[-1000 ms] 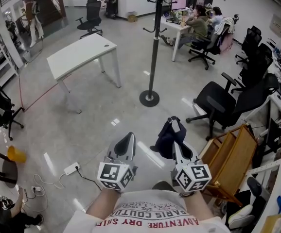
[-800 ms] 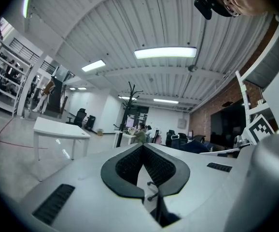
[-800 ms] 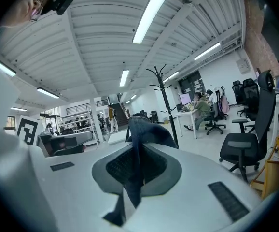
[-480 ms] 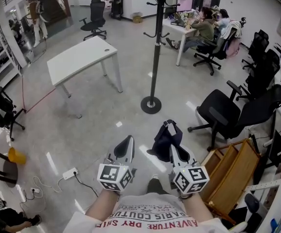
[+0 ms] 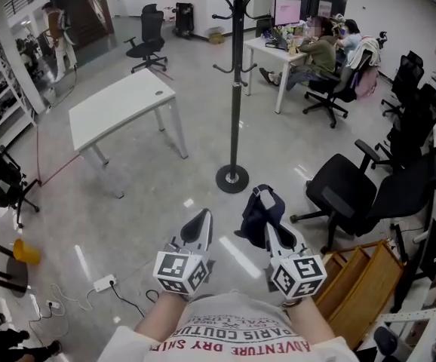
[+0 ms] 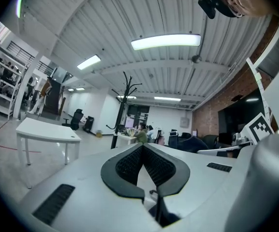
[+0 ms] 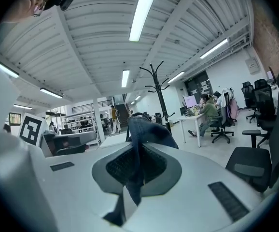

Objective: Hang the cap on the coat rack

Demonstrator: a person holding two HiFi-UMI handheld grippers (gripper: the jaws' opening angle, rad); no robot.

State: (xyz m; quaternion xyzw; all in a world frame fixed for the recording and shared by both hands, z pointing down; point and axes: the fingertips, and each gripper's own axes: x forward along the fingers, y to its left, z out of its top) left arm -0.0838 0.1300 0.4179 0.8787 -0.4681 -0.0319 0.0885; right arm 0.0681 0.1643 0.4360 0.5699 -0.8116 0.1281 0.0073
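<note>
While the coat rack (image 5: 236, 104) stands ahead, right hand-held gripper (image 5: 264, 200) clamps cap (image 5: 251, 219), left hand-held gripper (image 5: 203, 216) closed, empty.

coat rack (image 5: 235, 111) nearer, cap (image 5: 260, 211) carried closer

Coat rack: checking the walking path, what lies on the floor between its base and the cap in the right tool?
Nothing: the head view shows only bare glossy floor between the coat rack base and the cap in the right tool.
</note>
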